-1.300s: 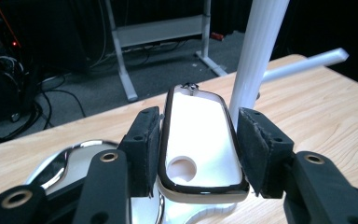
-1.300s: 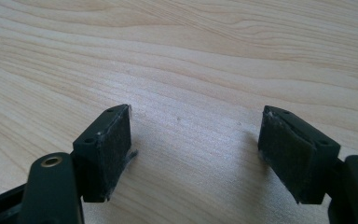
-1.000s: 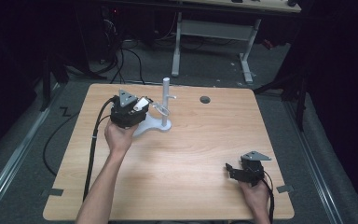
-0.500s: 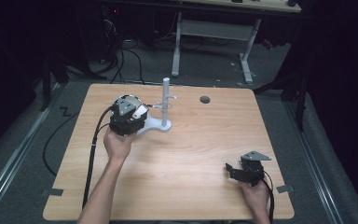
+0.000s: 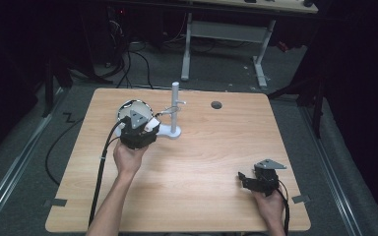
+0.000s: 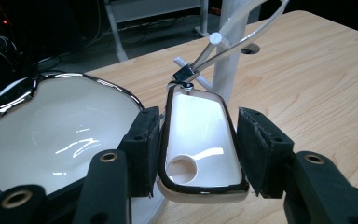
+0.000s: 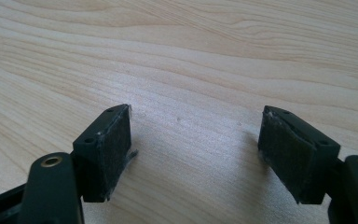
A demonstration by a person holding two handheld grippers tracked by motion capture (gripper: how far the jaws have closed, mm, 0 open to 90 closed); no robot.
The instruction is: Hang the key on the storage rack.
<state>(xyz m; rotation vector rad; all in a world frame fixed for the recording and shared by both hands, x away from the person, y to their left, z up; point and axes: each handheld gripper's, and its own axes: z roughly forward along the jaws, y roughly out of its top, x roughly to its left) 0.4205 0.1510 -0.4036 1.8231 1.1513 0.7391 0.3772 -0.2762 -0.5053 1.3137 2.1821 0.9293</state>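
A light wooden table (image 5: 192,196) with rounded corners stands on a dark floor, seen from above. Most of its surface is bare, with wide open room across the middle, the front and the right half; a small dark hole (image 5: 216,104) sits near the far edge. Toward the far left stands a white stand (image 5: 174,110), an upright post on a flat base, with a thin metal arm (image 6: 233,44) reaching out from the post. The left claw (image 6: 196,140), held in the person's left hand (image 5: 128,160), is right beside this stand. In the left gripper view, its jaws sit on either side of a white mug handle (image 6: 199,149) with a dark rim; the left jaw looks close against it, the right just beside it, and a firm grip cannot be told. The white mug (image 6: 60,140) lies just left of the jaws, its opening facing the camera. The right claw (image 7: 196,144) rests low over bare table near the front right corner, jaws wide and holding nothing.
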